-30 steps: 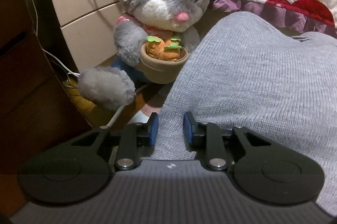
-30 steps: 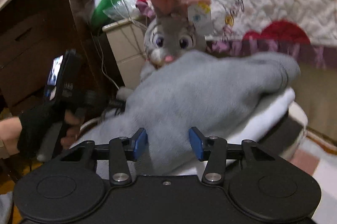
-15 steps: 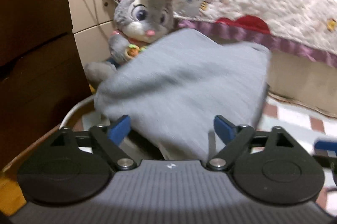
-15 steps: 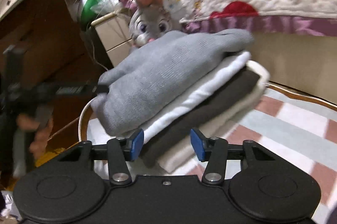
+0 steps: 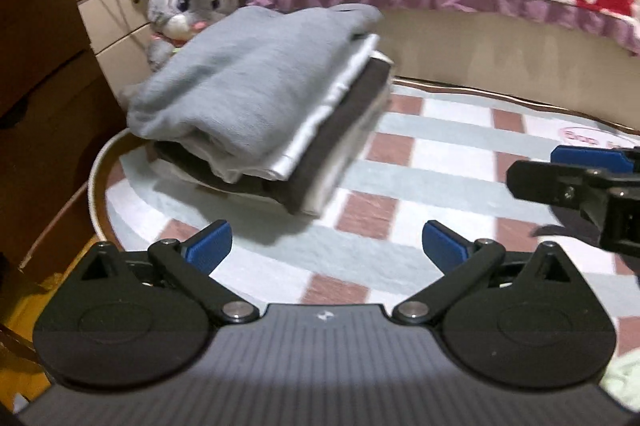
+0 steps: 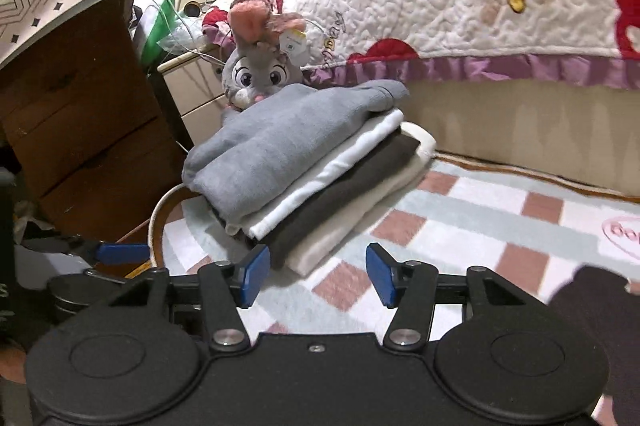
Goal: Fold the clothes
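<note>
Resting folded atop the stack at the checked mat's (image 6: 460,210) left end, the grey sweater (image 6: 280,138) lay free; left gripper (image 5: 325,246) and right gripper (image 6: 316,276) gaped wide and empty, so any squaring wanted gentle nudges.

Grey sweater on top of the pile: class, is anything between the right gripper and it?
Nothing visible. The right gripper is open, with only bare checked mat between it and the pile; the grey sweater lies uncovered on top.
</note>
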`<state>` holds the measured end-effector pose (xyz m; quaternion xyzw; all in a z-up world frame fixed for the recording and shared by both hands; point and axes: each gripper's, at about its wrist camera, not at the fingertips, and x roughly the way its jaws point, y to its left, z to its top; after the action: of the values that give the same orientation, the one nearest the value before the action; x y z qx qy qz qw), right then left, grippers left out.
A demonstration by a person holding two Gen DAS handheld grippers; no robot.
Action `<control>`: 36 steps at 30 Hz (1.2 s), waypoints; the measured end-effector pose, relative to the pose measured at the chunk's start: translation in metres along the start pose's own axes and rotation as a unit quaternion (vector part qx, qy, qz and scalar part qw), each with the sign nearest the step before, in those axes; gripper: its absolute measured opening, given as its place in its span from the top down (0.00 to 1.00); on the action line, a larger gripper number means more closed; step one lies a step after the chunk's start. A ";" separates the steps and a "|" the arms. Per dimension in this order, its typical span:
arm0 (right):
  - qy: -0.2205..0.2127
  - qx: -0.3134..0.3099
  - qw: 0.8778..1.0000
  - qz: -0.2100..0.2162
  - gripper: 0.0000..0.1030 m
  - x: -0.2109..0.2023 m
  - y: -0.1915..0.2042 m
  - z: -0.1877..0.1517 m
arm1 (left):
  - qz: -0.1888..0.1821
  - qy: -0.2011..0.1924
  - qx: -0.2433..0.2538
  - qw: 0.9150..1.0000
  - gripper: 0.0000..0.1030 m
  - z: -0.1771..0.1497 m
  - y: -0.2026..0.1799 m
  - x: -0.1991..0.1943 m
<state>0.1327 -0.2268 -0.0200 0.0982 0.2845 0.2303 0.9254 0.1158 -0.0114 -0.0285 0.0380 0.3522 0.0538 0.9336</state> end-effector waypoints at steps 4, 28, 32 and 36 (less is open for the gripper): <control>0.000 -0.018 1.000 -0.023 0.32 -0.025 0.010 -0.007 | -0.004 0.009 0.010 1.000 0.00 -0.007 -0.015 -0.017; -0.019 -0.057 0.995 -0.075 0.20 -0.066 0.035 -0.020 | -0.004 0.017 -0.006 1.000 0.00 -0.031 -0.025 -0.038; -0.023 -0.051 0.996 -0.076 0.19 -0.064 0.033 -0.018 | 0.000 0.028 -0.010 1.000 0.00 -0.032 -0.024 -0.033; -0.018 -0.049 0.996 -0.077 0.19 -0.062 0.032 -0.021 | 0.005 0.030 -0.006 1.000 0.00 -0.033 -0.025 -0.031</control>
<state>0.0638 -0.2277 0.0023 0.0352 0.2626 0.1705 0.9491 0.0728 -0.0395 -0.0359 0.0322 0.3796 0.0616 0.9225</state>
